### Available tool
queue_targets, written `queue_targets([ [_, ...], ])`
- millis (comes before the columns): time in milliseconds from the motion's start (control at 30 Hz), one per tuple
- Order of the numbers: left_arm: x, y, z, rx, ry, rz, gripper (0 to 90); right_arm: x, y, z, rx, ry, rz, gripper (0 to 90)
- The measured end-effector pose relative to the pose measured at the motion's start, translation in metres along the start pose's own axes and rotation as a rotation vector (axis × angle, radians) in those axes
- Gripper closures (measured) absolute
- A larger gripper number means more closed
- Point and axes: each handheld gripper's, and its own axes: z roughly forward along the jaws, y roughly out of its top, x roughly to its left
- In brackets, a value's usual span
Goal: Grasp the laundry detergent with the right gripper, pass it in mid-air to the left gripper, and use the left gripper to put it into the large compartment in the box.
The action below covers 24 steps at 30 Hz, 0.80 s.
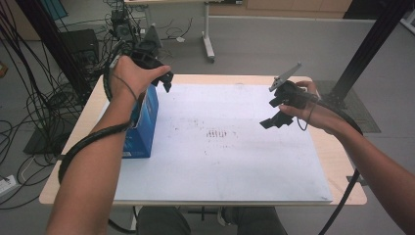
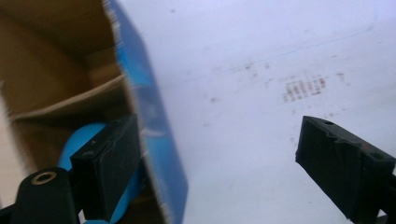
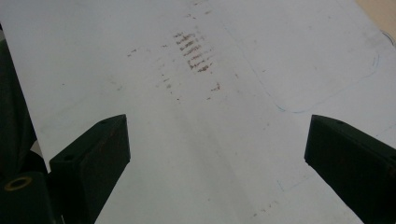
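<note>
Left gripper [image 1: 164,78]: I see it released, above open blue cardboard box [image 1: 147,122] | right gripper [image 1: 274,115]: released, over white sheet [image 1: 230,147] on desk [image 1: 337,161]

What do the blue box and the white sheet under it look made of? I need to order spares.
The open blue box looks like printed cardboard: glossy blue outside, raw brown inside with flaps and a frayed cut edge. The white sheet covering the table looks like matte paper or thin board, scuffed with brownish marks; which one is unclear.
</note>
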Motion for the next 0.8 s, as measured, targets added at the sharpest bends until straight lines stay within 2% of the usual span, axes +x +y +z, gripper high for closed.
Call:
queue_targets([
  [167,-0.023,0.011,0.006,-0.007,-0.031,0.037,13.4,-0.005,0.000,-0.001,0.005,-0.006,0.004,6.8],
  [400,-0.047,0.013,0.017,0.006,-0.055,0.075,13.4,-0.012,0.001,-0.005,0.029,-0.028,0.005,6.8],
  [633,-0.058,0.012,0.022,0.008,-0.077,0.089,12.9,-0.023,0.000,-0.013,0.053,-0.056,0.018,6.9],
  [800,-0.058,0.010,0.026,0.012,-0.082,0.085,12.8,-0.029,0.002,-0.016,0.070,-0.068,0.019,6.9],
])
